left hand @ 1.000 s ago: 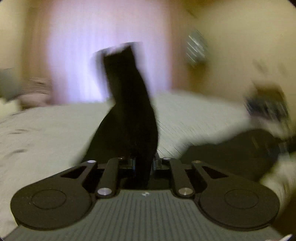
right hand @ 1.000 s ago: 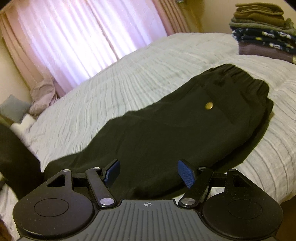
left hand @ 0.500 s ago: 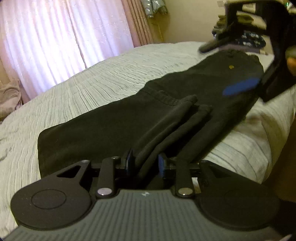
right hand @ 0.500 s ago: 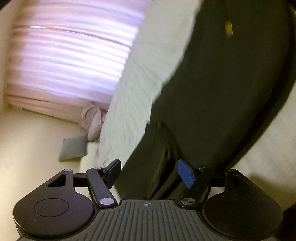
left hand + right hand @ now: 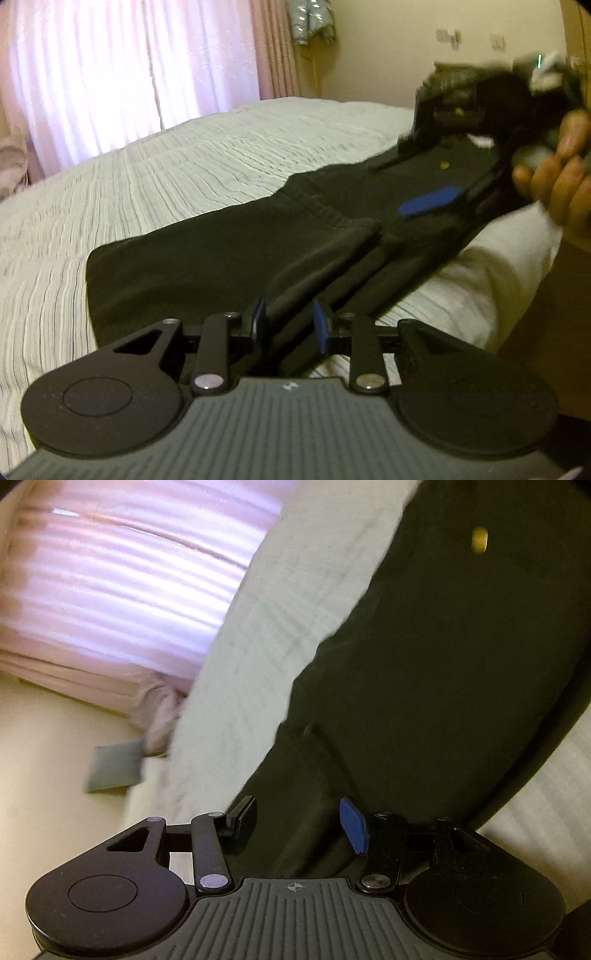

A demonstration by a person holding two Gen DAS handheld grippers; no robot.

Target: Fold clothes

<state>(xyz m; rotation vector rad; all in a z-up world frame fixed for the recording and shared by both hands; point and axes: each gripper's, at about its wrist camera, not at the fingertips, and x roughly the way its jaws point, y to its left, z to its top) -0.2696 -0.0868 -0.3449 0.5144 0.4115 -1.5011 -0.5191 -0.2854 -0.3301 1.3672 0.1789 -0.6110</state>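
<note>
Black trousers (image 5: 207, 254) lie across the bed, one leg end folded back over them, a gold button (image 5: 444, 165) near the waist. My left gripper (image 5: 289, 322) sits low at the near edge. Its jaws are parted, and a ridge of the folded cloth runs loosely between the blue pads. The right gripper (image 5: 406, 181), held by a hand (image 5: 554, 177), hovers rolled on its side over the waist end. In the right wrist view the right gripper (image 5: 299, 818) has black cloth (image 5: 424, 672) between its closing jaws, with neither pad pressing on it. The button (image 5: 479, 540) shows far ahead.
The bed (image 5: 155, 177) has a white ribbed cover, and its near right edge (image 5: 491, 280) drops away. Pink curtains (image 5: 129, 70) hang behind the bed. A grey pillow (image 5: 114, 768) and a pink bundle (image 5: 162, 723) lie at the far end.
The left gripper brought the raised black leg down onto the trousers and its jaws widened. The right gripper rolled onto its side, sank toward the cloth, and its jaws narrowed.
</note>
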